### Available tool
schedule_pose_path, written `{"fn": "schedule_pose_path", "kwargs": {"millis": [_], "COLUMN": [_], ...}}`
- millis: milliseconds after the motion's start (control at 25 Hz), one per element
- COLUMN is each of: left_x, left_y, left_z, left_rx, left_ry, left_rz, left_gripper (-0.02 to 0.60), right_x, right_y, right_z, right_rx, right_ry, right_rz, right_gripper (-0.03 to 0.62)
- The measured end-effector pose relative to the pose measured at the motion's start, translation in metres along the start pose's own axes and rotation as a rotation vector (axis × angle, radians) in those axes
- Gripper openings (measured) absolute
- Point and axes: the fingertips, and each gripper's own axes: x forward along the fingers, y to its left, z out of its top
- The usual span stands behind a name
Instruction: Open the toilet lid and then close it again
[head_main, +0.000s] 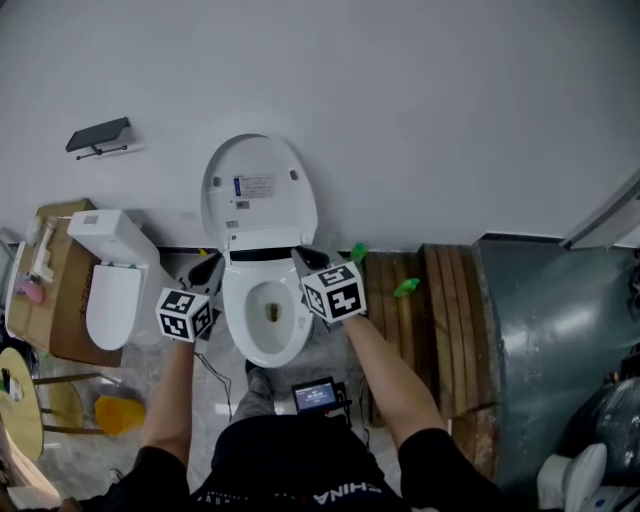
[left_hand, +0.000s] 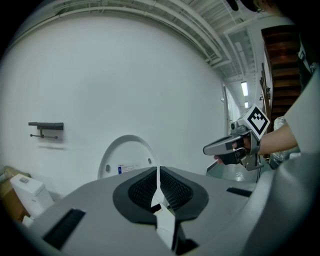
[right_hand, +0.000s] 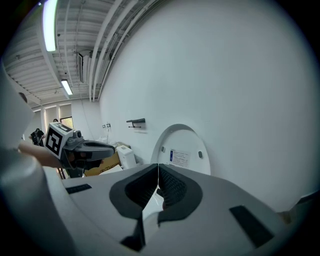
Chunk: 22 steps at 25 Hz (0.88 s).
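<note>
The white toilet lid (head_main: 258, 185) stands upright against the wall, its label side facing me, above the open seat and bowl (head_main: 268, 310). My left gripper (head_main: 205, 268) hovers at the bowl's left side, shut with nothing between its fingers. My right gripper (head_main: 305, 255) hovers at the bowl's right side near the hinge, also shut and empty. Neither touches the lid. In the left gripper view the lid (left_hand: 127, 155) rises behind the closed left gripper (left_hand: 158, 172), with the right gripper (left_hand: 206, 149) at the right. In the right gripper view the lid (right_hand: 182, 147) stands behind the closed right gripper (right_hand: 158, 170).
A second white toilet (head_main: 110, 280) sits on cardboard at the left. A black shelf (head_main: 98, 135) hangs on the wall. A wooden pallet (head_main: 430, 320) and a grey metal body (head_main: 560, 330) lie to the right. A small screen device (head_main: 315, 395) is at my feet.
</note>
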Motion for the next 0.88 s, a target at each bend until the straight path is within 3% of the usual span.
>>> {"fn": "schedule_pose_path", "kwargs": {"millis": [240,600,880], "left_x": [0.038,0.095,0.144], "left_y": [0.066,0.154,0.194], "left_z": [0.007,0.015,0.020], "left_rx": [-0.007,-0.003,0.012], "left_ry": [-0.003,0.057,0.102], "left_rz": [-0.030,-0.094,-0.084], "left_gripper": [0.024,0.169,0.226], "right_x": [0.058,0.127,0.162], "right_y": [-0.013,-0.039,-0.064], "right_z": [0.018,0.045,0.049], "right_rx": [0.014,0.056,0.046], "right_ry": [0.025,0.045,0.101], "right_rz": [-0.053,-0.155,-0.172], "right_gripper": [0.015,0.015,0.015]}}
